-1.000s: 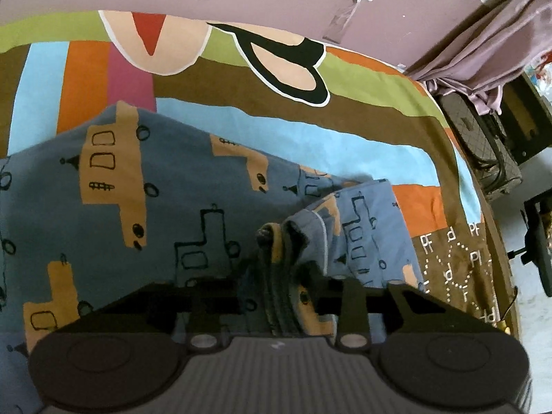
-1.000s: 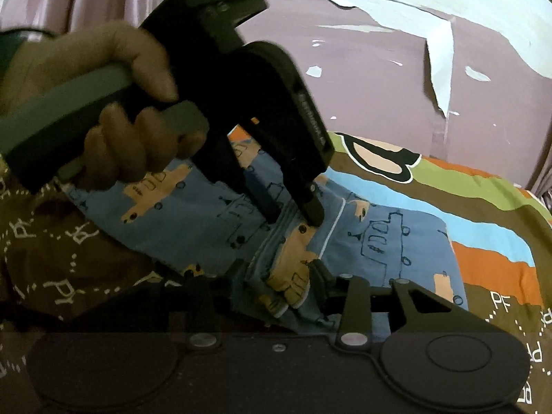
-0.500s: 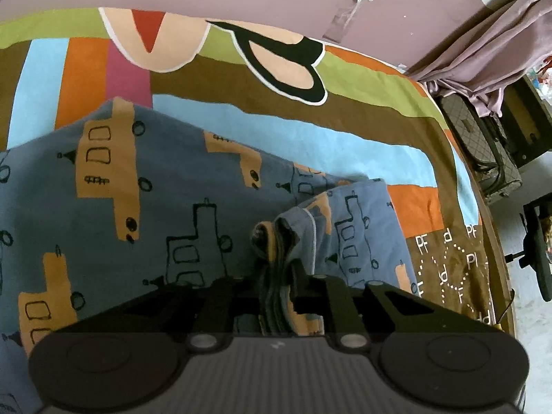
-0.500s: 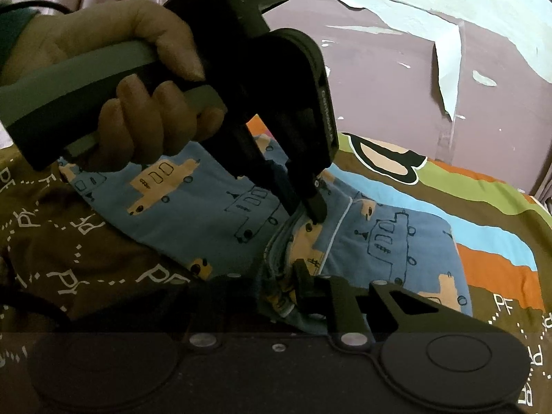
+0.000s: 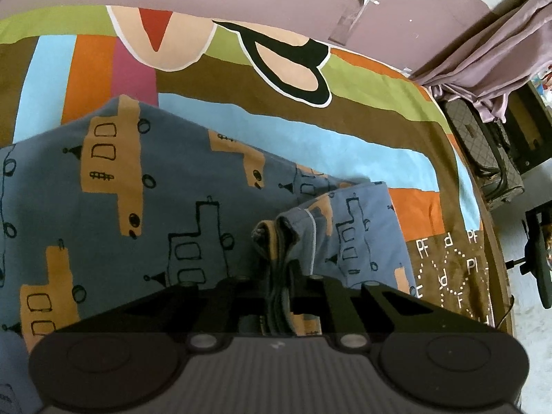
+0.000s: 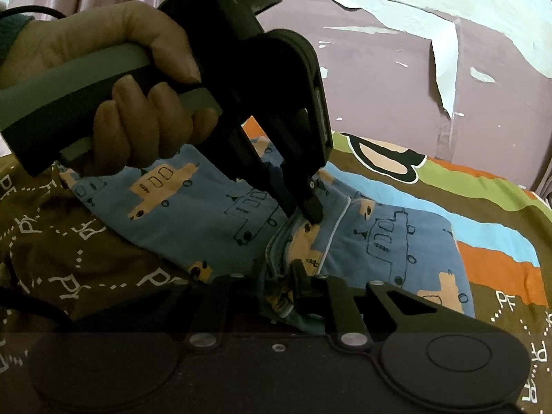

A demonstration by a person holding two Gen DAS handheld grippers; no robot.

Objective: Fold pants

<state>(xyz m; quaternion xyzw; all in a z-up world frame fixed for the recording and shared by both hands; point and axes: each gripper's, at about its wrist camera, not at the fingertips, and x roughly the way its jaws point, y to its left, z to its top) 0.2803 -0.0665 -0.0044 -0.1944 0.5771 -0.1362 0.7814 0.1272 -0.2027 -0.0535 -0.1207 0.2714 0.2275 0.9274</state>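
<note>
The blue pants (image 5: pixel 138 207) with orange bus prints lie on the colourful bedspread (image 5: pixel 345 131). My left gripper (image 5: pixel 277 293) is shut on a bunched edge of the pants, several fabric layers pinched between its fingers. In the right wrist view the pants (image 6: pixel 214 214) spread left and right, and my right gripper (image 6: pixel 279 283) is shut on the same bunched edge. The left gripper (image 6: pixel 303 210), held in a hand, pinches the fabric just beyond the right gripper's fingertips.
A mauve wall with peeling paint (image 6: pixel 414 69) runs behind the bed. Beyond the bed's right edge stand a quilted bag (image 5: pixel 483 151), draped mauve cloth (image 5: pixel 490 65) and a black stand on the floor (image 5: pixel 538 255).
Both grippers have closed from wide open onto the bunched pants edge. The left gripper has come closer to the right gripper.
</note>
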